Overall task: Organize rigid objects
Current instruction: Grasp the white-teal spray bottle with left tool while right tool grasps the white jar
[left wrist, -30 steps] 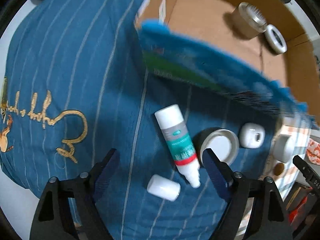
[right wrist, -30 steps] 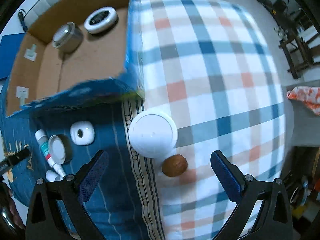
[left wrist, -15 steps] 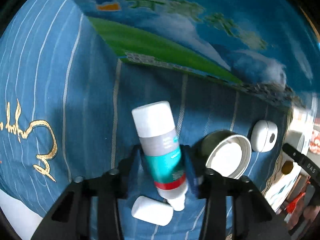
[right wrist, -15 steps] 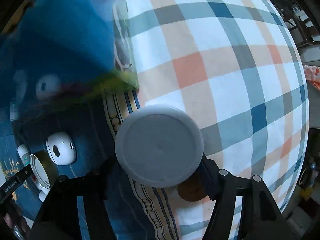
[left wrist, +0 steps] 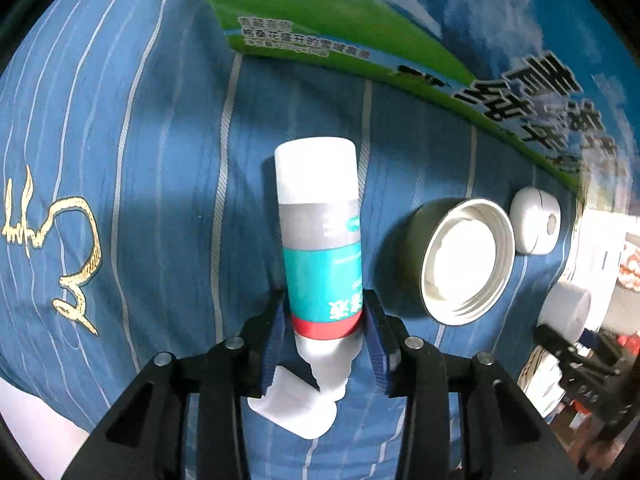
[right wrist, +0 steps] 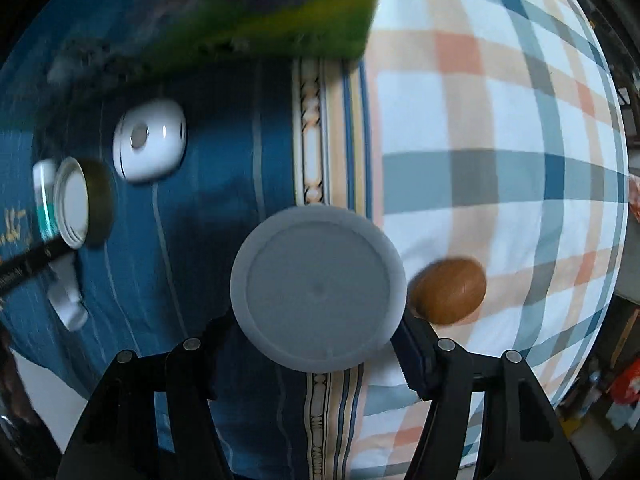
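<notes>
Left wrist view has the left claw (left wrist: 324, 344) pinching the white plastic bottle with the teal and red label (left wrist: 320, 240) low down, right at the red band near its nozzle end. So the bottle lies straight ahead of the claw, long axis running away from the camera, fat end far and nozzle near. It looks like it's lying on the blue striped bedsheet (left wrist: 140, 160). A small white cap (left wrist: 294, 410) sits just under the nozzle, touching or nearly so, I can't tell which.

The printed green and blue cardboard box (left wrist: 400, 40) is on the far side, past the bottle's fat end, so I'd guess the lift has to carry the bottle forward along its own axis. The grip is way off centre, so it might droop.

In the right wrist view the right claw (right wrist: 318, 340) is clamped on the round grey-white plastic lid (right wrist: 318, 288) across its width, and the same box is far and to the left. A brown oval object (right wrist: 448, 290) sits just right of the lid on the checked blanket (right wrist: 500, 120).
</notes>
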